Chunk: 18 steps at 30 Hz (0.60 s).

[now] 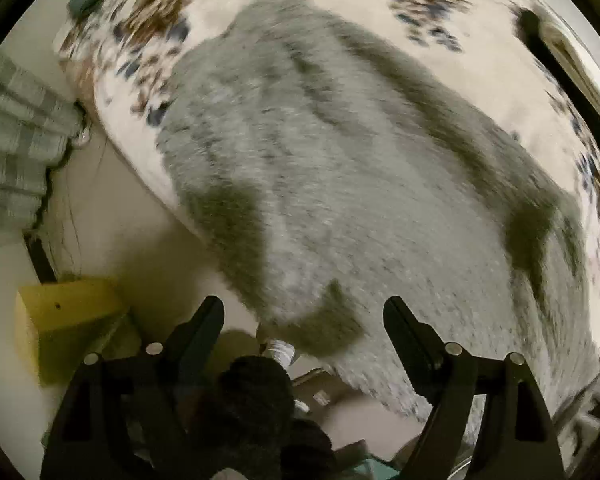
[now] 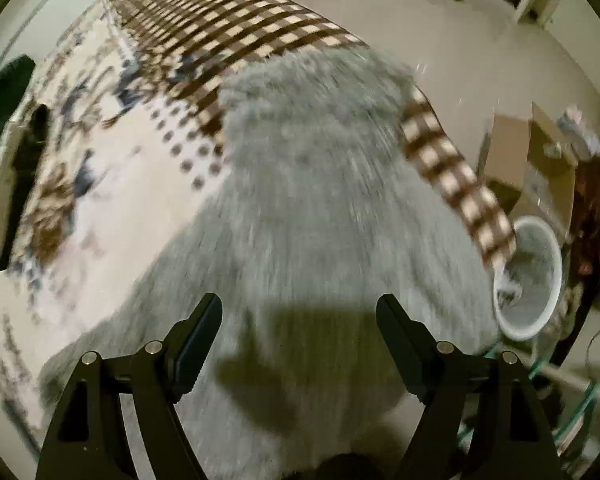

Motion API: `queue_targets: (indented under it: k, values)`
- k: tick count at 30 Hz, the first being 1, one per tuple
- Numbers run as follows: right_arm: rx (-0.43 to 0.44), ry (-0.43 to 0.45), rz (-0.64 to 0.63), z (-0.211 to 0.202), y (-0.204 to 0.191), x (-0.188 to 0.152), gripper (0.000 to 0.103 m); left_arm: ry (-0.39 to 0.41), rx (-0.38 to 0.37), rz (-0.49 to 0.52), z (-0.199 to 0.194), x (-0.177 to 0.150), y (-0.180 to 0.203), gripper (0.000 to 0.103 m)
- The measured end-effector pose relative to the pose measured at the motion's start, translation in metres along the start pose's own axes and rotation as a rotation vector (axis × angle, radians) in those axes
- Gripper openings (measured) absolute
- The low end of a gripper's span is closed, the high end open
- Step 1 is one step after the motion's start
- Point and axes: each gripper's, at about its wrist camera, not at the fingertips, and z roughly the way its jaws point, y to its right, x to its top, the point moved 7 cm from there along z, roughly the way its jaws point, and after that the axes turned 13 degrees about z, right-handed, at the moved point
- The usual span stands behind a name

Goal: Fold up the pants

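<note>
Both grippers point down at the pants, jaws spread, nothing between them. Left gripper [image 1: 304, 316] hangs over the pants' [image 1: 340, 168] near edge where the cloth runs off the bed [image 1: 500, 80], floor showing beside it. Right gripper [image 2: 299, 314] is right above the pants [image 2: 320, 200], cloth filling the whole gap under its jaws, so I judge the right one better placed for a grab; the left needs to come in toward the bed a bit.

Pants: grey, fuzzy fleece, lying spread on the patterned bedspread [image 2: 100, 184], with dark shaded creases. Long axis in the left view runs from the gripper up and away across the bed. A brown-checked blanket [image 2: 240, 32] borders the pants' far end. A white bucket [image 2: 540, 280] sits on the floor past the pants' edge, clear of both grippers. Frames are blurred, so I can't tell waistband from leg ends.
</note>
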Motion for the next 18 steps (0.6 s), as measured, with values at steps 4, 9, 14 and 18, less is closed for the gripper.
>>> queue_targets:
  k: [4, 9, 14, 18]
  values:
    - [-0.069, 0.016, -0.054, 0.028, -0.012, 0.025, 0.082, 0.073, 0.064, 0.107, -0.035, -0.007, 0.03, 0.081]
    - [-0.093, 0.062, 0.031, 0.016, 0.035, 0.032, 0.02, 0.143, 0.014, 0.267, -0.061, -0.01, 0.081, 0.081]
    - [-0.009, -0.036, 0.34, 0.012, 0.139, 0.021, 0.027, 0.151, -0.057, 0.418, -0.057, -0.012, 0.146, 0.081]
    - [0.16, -0.124, 0.558, 0.017, 0.193, 0.008, 0.06, 0.15, -0.057, 0.503, -0.048, -0.01, 0.18, 0.081]
